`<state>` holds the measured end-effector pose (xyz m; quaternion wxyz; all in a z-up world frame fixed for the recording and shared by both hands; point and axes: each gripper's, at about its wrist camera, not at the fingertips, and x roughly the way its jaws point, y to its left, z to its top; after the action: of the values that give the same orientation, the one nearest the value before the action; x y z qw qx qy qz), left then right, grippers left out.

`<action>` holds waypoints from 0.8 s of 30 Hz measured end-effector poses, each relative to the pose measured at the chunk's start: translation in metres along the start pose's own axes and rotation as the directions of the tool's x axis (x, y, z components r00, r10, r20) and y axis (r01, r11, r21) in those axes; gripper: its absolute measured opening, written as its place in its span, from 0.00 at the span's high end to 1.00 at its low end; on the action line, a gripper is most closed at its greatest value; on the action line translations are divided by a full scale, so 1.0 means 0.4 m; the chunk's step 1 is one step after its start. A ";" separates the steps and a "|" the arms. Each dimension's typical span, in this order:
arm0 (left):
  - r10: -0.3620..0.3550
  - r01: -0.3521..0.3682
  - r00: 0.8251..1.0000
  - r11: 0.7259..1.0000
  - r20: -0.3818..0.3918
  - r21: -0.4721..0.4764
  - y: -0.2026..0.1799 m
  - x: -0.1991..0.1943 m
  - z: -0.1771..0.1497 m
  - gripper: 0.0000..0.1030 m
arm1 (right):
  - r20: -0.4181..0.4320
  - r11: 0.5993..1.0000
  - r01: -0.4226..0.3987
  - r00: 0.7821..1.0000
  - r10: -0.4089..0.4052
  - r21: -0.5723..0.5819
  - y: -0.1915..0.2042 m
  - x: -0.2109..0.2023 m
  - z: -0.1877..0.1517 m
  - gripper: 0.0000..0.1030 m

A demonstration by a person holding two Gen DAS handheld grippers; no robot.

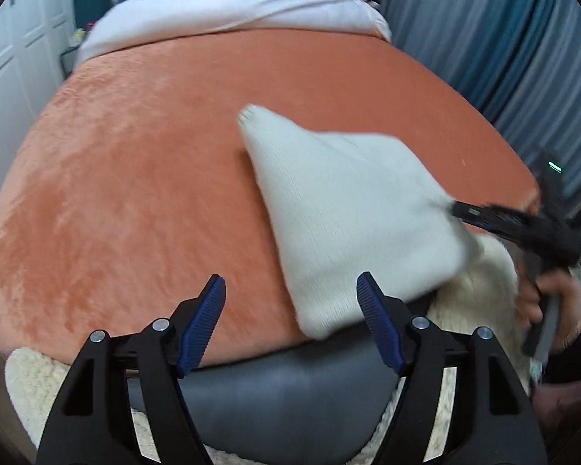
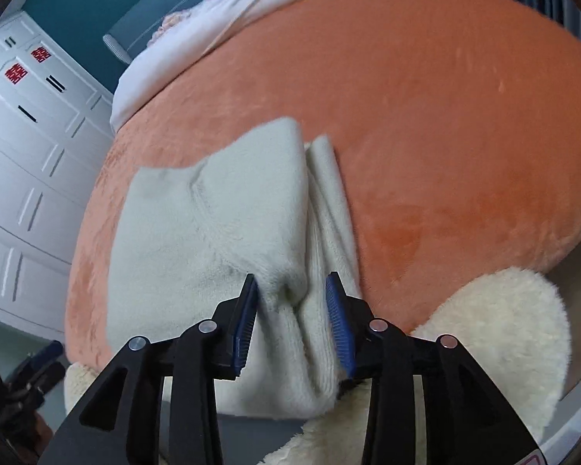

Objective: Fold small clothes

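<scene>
A pale cream knitted garment (image 1: 352, 209) lies on the orange bed cover (image 1: 155, 178), partly lifted at its right edge. My right gripper (image 2: 294, 290) is shut on a bunched fold of the garment (image 2: 220, 228); in the left wrist view that gripper (image 1: 461, 209) grips the garment's right edge, held by a hand (image 1: 550, 298). My left gripper (image 1: 290, 286) is open and empty, low at the bed's near edge, just left of the garment's near corner.
White pillows and bedding (image 1: 232, 11) lie at the bed's far end. A fluffy cream blanket (image 2: 503, 321) and a dark grey seat (image 1: 279, 399) sit at the near edge. White cabinets (image 2: 27, 162) stand left, blue curtains (image 1: 503, 38) right.
</scene>
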<state>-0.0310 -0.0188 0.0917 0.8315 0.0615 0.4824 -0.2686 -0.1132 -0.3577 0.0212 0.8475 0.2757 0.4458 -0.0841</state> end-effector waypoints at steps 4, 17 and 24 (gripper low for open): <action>0.048 -0.049 0.999 0.998 -0.011 -0.046 -0.009 0.045 0.063 0.34 | 0.044 0.981 -0.084 0.995 0.093 -0.173 0.133 -0.066 0.026 0.86; 0.178 -0.182 0.983 0.977 -0.047 -0.109 -0.017 0.059 0.077 0.33 | -0.307 0.947 -0.254 0.933 0.187 -0.195 0.234 0.177 -0.060 0.95; 0.121 -0.127 0.990 0.988 -0.070 -0.086 -0.079 0.167 0.137 0.31 | -0.039 0.986 -0.077 0.997 0.072 -0.148 0.078 0.025 0.126 0.84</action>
<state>0.0211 -0.0913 0.0697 0.8325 0.0623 0.5160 -0.1921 -0.0596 -0.3580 0.0481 0.8607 0.2292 0.4544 -0.0140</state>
